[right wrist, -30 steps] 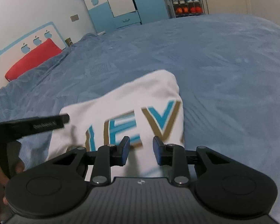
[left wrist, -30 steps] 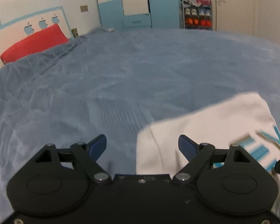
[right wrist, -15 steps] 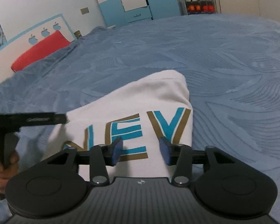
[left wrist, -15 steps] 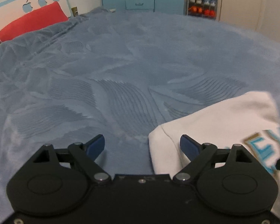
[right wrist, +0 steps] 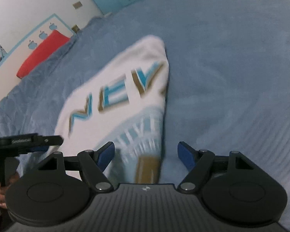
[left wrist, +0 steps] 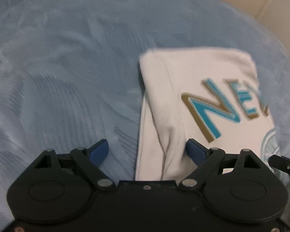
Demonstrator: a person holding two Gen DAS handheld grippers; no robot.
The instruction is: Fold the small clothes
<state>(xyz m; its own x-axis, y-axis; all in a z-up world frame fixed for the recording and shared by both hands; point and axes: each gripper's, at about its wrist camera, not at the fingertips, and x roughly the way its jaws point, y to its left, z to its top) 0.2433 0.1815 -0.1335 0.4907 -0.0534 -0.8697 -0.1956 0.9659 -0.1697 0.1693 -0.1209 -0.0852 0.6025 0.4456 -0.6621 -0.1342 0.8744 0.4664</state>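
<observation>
- The white cotton top with teal-and-gold lettering [left wrist: 193, 89] lies folded on the blue plush bedspread [left wrist: 67, 67].
- Left gripper [left wrist: 147, 150] spread, straddling its left edge.
- Right gripper [right wrist: 146, 152] opening, gripping nothing, straddling its right edge.

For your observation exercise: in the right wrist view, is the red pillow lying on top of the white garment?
No: the red pillow lies far behind the white garment.

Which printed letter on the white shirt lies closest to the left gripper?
The N: it starts the word on the white shirt, nearest the left gripper; the E lies farther off.
</observation>
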